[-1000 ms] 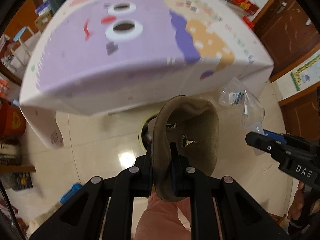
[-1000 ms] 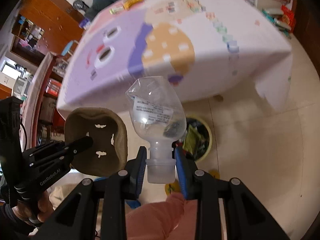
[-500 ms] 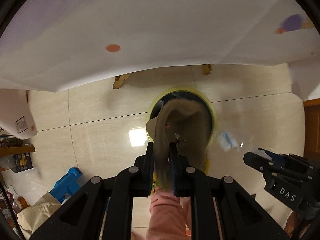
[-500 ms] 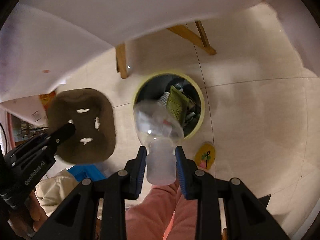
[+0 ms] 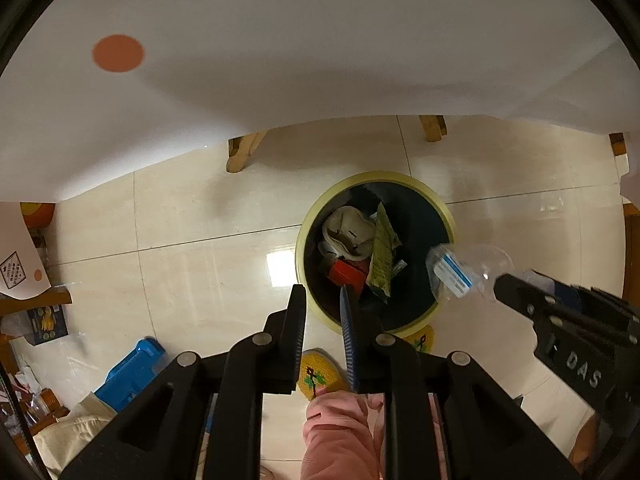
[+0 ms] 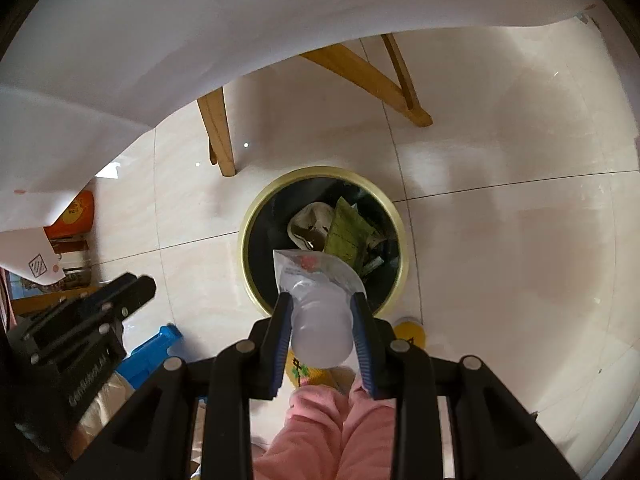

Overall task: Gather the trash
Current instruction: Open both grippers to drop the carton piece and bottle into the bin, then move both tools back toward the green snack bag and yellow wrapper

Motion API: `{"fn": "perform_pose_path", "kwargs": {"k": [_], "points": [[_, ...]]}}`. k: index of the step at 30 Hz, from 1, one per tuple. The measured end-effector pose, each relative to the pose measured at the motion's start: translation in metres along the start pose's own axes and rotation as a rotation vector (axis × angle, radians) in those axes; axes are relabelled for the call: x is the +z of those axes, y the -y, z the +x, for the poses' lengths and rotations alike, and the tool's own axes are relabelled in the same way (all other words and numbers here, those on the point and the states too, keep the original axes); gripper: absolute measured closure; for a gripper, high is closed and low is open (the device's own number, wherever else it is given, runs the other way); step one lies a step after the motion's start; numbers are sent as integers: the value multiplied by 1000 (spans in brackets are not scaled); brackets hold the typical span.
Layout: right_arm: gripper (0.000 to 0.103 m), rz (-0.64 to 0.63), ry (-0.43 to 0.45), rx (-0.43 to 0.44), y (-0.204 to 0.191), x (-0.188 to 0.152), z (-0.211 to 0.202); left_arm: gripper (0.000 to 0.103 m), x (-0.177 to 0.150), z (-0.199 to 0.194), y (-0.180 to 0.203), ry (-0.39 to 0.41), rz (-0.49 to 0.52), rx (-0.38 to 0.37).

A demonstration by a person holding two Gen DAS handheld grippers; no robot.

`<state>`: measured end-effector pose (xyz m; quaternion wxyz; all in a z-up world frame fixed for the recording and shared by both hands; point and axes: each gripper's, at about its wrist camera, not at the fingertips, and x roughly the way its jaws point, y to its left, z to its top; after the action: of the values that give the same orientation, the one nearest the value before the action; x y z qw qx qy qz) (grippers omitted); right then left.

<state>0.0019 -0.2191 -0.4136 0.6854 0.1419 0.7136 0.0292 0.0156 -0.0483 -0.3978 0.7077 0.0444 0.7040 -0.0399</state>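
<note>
Left claw: the left claw [image 5: 323, 300] is open. Its two fingers stand apart and nothing is between them. It hangs over the near edge of the trash bin.
Right claw: the right claw [image 6: 320, 312] is squeezed on the cap end of a clear plastic bottle [image 6: 318, 296]. The blue pads [image 6: 283, 332] press on both sides of the cap.
Bottle: the clear plastic bottle points out from the right claw, over the open top of the bin. In the left view it shows at the right side of the bin [image 5: 466, 270], with a blue and white label on it.
Trash bin: the trash bin [image 5: 376, 179] is round, with a yellow-green rim and a dark inside. It stands on the floor, just beside the wooden legs of the bench.
Inside the bin: a brown paper tray [image 5: 348, 234] lies in there. A green wrapper [image 5: 382, 258] stands next to it. A red thing [image 5: 347, 274] lies under the tray; I cannot tell what it is.
Bench: a white cloth [image 5: 320, 40] with an orange dot hangs from the bench and fills the top of both views.
Floor: the floor [image 5: 200, 272] is shiny cream tile. A blue plastic thing [image 5: 132, 372] lies on it, left of the left claw.
Feet: yellow slippers [image 5: 320, 374] and pink trouser legs [image 6: 320, 432] show below the claws, near the bin.
</note>
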Motion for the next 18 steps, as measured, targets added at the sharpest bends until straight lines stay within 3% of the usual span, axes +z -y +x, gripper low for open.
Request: {"fn": "perform_pose_path", "kwargs": {"k": [1,3,5,18], "points": [[72,4,1,0,1,1,0,87,0,0,1,0,5,2],[58,6,24,-2,1,4,-1,87,-1,0,1,2,14,5],[53,-4,48,-6,-3,5,-4,87,-2,-1,0,8,17,8],[53,-69,87,-8,-13,-13,-17,87,-8,-9,-10,12,-17,-1]]}}
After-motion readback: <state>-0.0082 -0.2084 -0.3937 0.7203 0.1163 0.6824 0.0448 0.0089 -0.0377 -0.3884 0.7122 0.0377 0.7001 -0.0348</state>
